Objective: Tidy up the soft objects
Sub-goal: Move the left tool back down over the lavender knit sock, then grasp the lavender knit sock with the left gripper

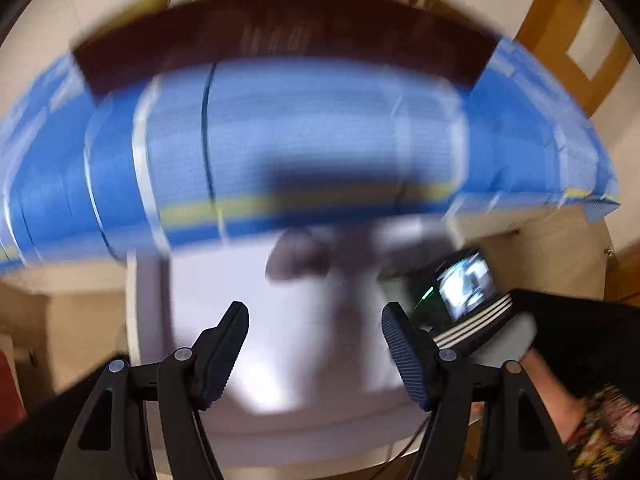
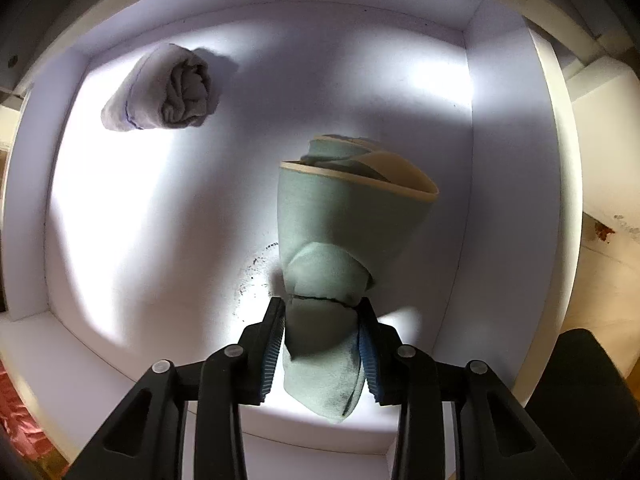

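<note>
Right wrist view: right tool (image 2: 322, 344) pinches a rolled green sock (image 2: 344, 232) inside a white box (image 2: 516, 184); left tool (image 1: 316, 356) gapes wide, holding nothing.

My left wrist view is heavily motion-blurred; my right is sharp, with glare on the white box floor (image 2: 120, 208) toward nine o'clock, edges fisheye-curved.

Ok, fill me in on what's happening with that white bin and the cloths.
A person is sorting rolled cloths into a white bin with two handheld grippers. The right gripper points down into the bin, clamped on a rolled green cloth. A rolled grey cloth already lies in the bin's far corner. The left gripper is open and empty above the bin, beside a blue-covered bed; that view is motion-blurred.
</note>
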The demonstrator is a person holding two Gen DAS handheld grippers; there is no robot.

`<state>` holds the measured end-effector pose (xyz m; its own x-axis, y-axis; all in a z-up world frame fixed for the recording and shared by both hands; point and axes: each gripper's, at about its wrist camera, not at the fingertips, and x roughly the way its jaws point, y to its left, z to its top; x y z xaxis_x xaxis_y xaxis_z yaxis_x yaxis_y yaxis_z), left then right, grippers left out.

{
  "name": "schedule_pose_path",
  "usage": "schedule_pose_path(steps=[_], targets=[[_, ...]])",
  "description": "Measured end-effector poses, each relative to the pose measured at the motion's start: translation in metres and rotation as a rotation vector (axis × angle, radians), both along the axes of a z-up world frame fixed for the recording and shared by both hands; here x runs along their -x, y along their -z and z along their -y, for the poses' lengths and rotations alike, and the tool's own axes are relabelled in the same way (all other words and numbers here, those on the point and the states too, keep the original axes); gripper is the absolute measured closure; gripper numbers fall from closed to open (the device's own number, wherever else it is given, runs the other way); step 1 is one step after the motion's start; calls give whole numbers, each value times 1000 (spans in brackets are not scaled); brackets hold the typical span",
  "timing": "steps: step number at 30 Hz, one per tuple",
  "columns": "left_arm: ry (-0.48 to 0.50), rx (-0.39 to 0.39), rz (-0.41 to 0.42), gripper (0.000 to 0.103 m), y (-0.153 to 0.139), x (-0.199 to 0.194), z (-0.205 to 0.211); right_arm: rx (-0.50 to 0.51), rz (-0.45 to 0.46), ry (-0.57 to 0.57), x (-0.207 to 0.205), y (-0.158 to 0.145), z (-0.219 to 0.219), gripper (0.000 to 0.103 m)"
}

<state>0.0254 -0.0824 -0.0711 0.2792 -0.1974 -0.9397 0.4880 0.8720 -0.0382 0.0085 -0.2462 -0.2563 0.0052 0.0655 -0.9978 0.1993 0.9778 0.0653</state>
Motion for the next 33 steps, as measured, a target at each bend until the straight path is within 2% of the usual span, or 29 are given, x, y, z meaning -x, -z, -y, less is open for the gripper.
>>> schedule_pose_path(steps=[3,8,10,12,19,27,29,32,33], targets=[[-24,-41,-48,33,35,-1,-8,-24,6,31,1,-1,5,64],[-76,-38,-112,32,80,-14,-13,-62,18,84,4,-2,13,63],[-70,-48,-114,24,94,-19,-6,-64,22,89,5,-3,14,63],[-64,-51,-107,21,104,-27,-1,-67,25,90,6,-3,15,61],[-66,-84,-96,21,133,-61,19,-58,27,96,10,-4,13,61],[-18,-82,-76,21,148,-79,43,-51,23,89,7,-7,18,61],[-6,-98,-73,21,152,-83,45,-44,18,87,6,-6,14,68],[7,-139,-86,22,163,-88,42,-62,1,105,11,-6,18,70],[11,-127,-104,23,166,-89,40,-68,-2,111,12,-6,19,71]])
